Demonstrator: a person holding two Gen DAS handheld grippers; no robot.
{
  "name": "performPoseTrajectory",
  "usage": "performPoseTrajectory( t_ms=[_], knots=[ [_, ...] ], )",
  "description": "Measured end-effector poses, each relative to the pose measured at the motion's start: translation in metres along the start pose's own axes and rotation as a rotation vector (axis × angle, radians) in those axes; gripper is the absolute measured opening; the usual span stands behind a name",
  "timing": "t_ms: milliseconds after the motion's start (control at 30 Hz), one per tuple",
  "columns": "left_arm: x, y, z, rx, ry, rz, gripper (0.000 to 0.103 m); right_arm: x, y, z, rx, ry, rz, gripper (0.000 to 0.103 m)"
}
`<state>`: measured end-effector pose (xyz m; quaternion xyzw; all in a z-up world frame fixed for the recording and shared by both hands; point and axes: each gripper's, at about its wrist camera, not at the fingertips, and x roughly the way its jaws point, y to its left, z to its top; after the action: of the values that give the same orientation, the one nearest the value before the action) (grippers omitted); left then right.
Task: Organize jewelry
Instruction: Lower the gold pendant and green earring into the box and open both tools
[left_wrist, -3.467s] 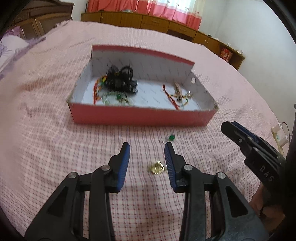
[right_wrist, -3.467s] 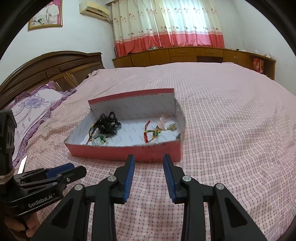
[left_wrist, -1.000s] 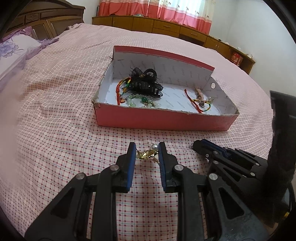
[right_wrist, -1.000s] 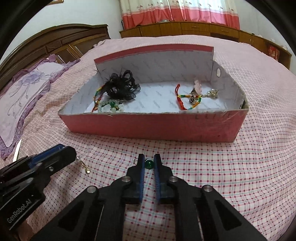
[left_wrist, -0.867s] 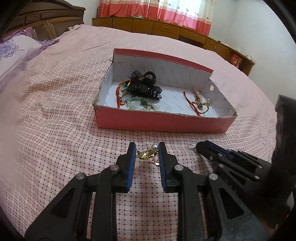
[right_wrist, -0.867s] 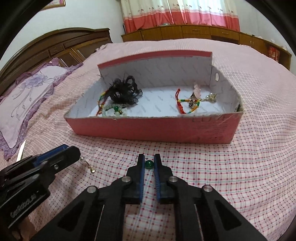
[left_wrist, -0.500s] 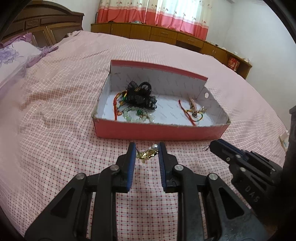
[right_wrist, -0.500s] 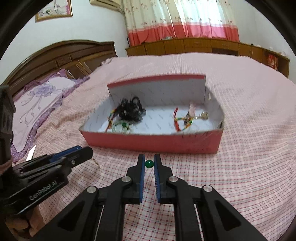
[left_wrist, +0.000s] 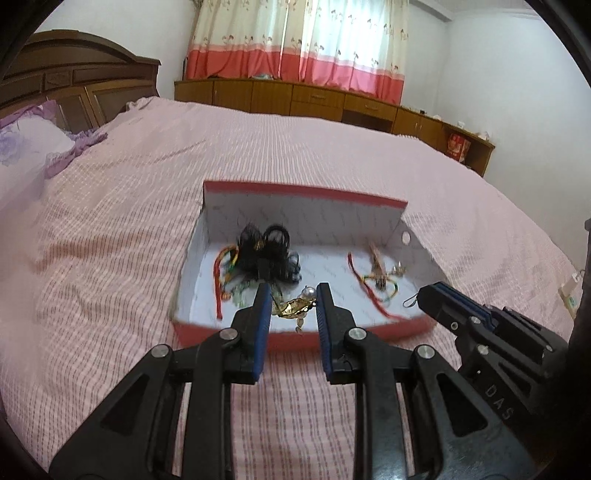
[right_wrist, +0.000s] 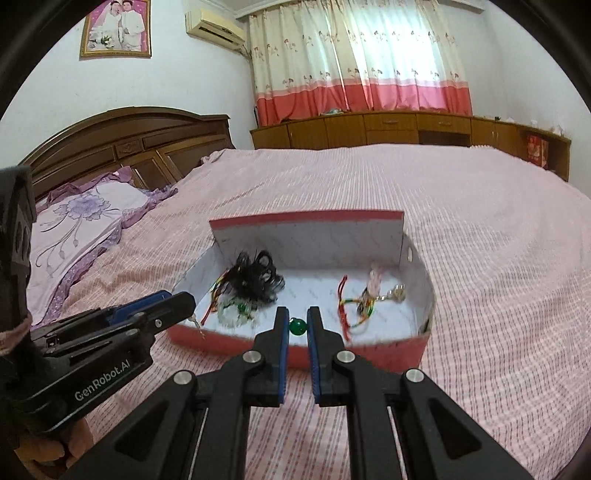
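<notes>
A red cardboard box (left_wrist: 280, 335) with a white inside sits on the pink checked bed; it also shows in the right wrist view (right_wrist: 384, 352). My left gripper (left_wrist: 292, 306) is shut on a gold leaf earring with a pearl (left_wrist: 297, 305), held above the box's front edge. My right gripper (right_wrist: 296, 326) is shut on a green bead earring (right_wrist: 297, 326), also held above the front edge. Inside the box lie a black hair tie bundle (left_wrist: 266, 254), a red cord bracelet (left_wrist: 371, 291) and green beads (right_wrist: 236, 312).
The right gripper (left_wrist: 436, 301) enters the left wrist view from the right; the left gripper (right_wrist: 177, 306) enters the right wrist view from the left. A wooden headboard (right_wrist: 122, 136), a purple pillow (right_wrist: 81, 214) and low cabinets (left_wrist: 332, 103) surround the bed.
Both grippers closed on the earrings that lay on the bedspread, lifted them, and have moved up and forward to above the box's front edge.
</notes>
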<state>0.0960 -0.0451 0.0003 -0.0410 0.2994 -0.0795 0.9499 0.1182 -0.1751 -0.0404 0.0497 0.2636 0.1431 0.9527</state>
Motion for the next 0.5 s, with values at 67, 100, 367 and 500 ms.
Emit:
performPoseTrajectory(
  t_ms=[67, 100, 367, 500],
  knots=[
    [0.004, 0.000, 0.004, 0.007, -0.026, 0.007, 0.016, 0.005, 0.000, 0.005, -0.003, -0.014, -0.005, 0.011],
    [0.006, 0.000, 0.006, 0.013, -0.040, 0.013, 0.016, 0.008, 0.000, 0.007, -0.007, -0.025, -0.009, 0.011],
    [0.025, 0.004, 0.018, 0.007, -0.125, 0.048, 0.016, 0.031, 0.000, 0.018, -0.037, -0.080, -0.050, 0.011],
    [0.040, 0.008, 0.019, 0.000, -0.105, 0.060, 0.016, 0.046, -0.004, 0.018, -0.033, -0.066, -0.057, 0.011]
  ],
)
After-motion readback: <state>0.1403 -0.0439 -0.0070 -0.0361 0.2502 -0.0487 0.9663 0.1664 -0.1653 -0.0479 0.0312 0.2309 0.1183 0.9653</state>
